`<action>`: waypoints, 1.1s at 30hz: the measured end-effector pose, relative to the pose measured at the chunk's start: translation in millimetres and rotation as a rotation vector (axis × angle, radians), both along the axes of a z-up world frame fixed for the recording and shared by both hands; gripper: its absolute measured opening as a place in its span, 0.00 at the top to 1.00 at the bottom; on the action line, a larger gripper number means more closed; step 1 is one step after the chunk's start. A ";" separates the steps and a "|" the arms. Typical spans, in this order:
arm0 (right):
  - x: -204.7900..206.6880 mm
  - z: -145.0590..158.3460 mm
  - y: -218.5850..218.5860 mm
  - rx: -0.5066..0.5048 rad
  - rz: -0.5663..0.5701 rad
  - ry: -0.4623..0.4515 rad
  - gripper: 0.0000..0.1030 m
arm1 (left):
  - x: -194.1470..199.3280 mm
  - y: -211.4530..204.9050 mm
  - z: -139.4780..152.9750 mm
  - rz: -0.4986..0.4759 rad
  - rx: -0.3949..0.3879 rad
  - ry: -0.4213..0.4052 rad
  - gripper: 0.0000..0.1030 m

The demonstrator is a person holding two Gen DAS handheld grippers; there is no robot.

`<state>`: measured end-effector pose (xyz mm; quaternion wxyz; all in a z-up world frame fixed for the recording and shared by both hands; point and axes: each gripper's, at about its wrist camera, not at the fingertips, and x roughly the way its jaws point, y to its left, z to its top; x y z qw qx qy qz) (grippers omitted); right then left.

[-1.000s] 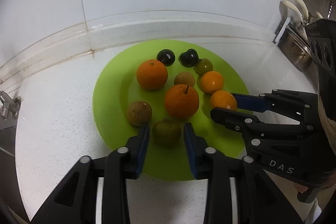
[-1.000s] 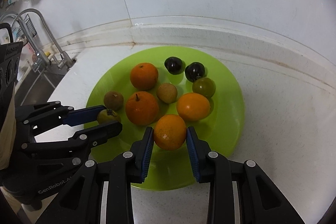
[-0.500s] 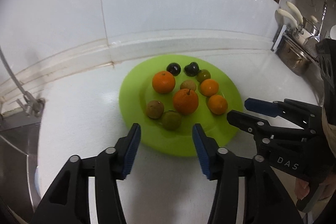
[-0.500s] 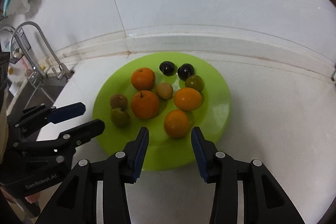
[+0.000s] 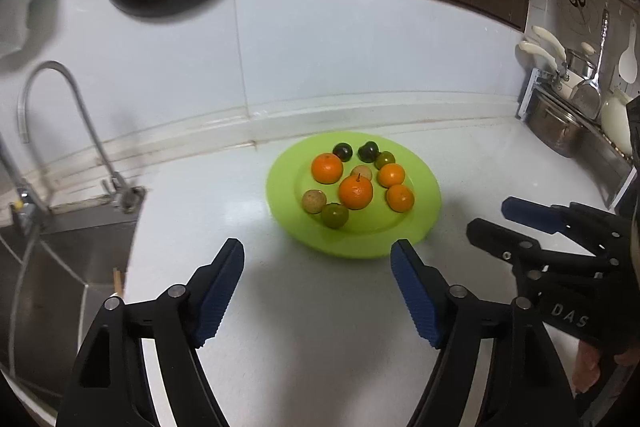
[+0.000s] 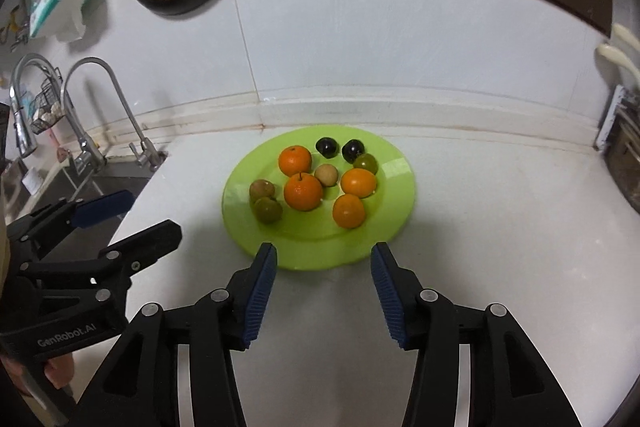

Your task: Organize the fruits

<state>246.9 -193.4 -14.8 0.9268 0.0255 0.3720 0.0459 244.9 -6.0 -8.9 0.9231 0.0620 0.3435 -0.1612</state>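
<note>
Both tools have pulled back from the round lime-green plastic plate [image 6: 394, 167]: a second ago the left tool [image 5: 318, 265] straddled the small olive-green fruit [image 5: 335, 215] and the right tool [image 6: 323, 269] straddled the nearest small orange [image 6: 349, 211]; now each hangs over bare white bench [image 6: 500, 227] short of the plate's near rim, with fingers spread wide and nothing between them.

All the fruit sits on the plate, which lies on the bench near the back wall. Two dark plums [image 6: 340, 148] lie at the far edge, with another greenish fruit [image 6: 365, 163] just beside them. Four oranges fill the middle, the largest being the stemmed orange [image 6: 303, 191]. A pale brown round fruit [image 6: 325, 174] sits among them, and a second brown fruit [image 6: 262, 189] touches the olive-green one at the left side.

Judging by this layout, the sorting looks close to finished, or finished. Should another pick follow, everything lies straight ahead of both tools. The right tool is nearer the small orange, which sits almost on its centre line. The left tool is nearer the olive-green and brown pair. These fruits are round, so no long axis dictates the approach. A curved steel tap [image 6: 120, 99] and sink lie off to the left.
</note>
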 end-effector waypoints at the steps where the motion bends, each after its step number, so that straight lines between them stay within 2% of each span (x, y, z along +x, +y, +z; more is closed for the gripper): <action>1: -6.4 2.2 -0.9 0.004 -0.001 -0.007 0.52 | -6.3 0.4 2.2 0.007 0.002 -0.010 0.25; 9: -64.3 19.2 -6.5 0.021 0.003 -0.058 0.43 | -71.3 6.4 24.5 0.058 -0.017 -0.084 0.16; 16: -120.5 35.7 -7.3 0.005 0.003 -0.105 0.37 | -124.4 9.5 41.0 0.077 -0.066 -0.111 0.13; 23: -169.6 52.0 -7.4 -0.013 0.001 -0.154 0.34 | -168.0 9.2 52.1 0.099 -0.085 -0.151 0.09; 33: -219.1 64.4 -11.1 -0.009 -0.010 -0.192 0.33 | -213.7 6.7 61.5 0.115 -0.059 -0.199 0.04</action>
